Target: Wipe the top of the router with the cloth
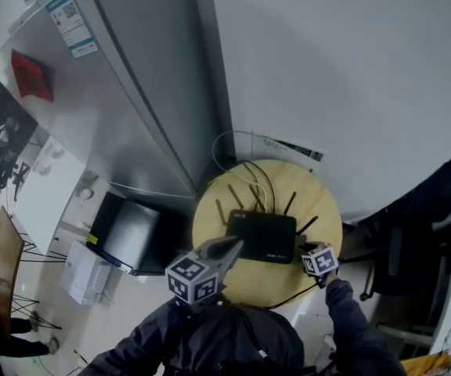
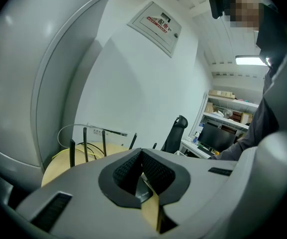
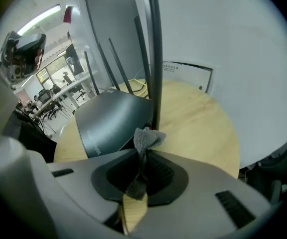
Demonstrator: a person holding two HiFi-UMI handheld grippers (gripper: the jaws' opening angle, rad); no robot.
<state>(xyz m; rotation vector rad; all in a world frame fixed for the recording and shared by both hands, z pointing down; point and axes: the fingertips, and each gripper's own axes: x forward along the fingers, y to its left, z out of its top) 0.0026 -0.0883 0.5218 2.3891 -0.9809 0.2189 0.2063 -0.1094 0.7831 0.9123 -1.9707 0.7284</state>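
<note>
Right gripper (image 3: pixel 142 151) clamps a small grey cloth (image 3: pixel 147 137) beside the flat black router's (image 3: pixel 111 118) right edge, perhaps touching it; left gripper (image 2: pixel 142 154) is closed, empty.

Left gripper (image 1: pixel 233 245): pale grey moulded shell, dark ribbed lining at the jaws. Behind the jaws sits the left marker cube (image 1: pixel 195 280), with black-and-white squares. Right gripper (image 1: pixel 304 248): same build, with the right marker cube (image 1: pixel 318 259). Person wears a dark jacket (image 1: pixel 233 339) with long sleeves.
</note>
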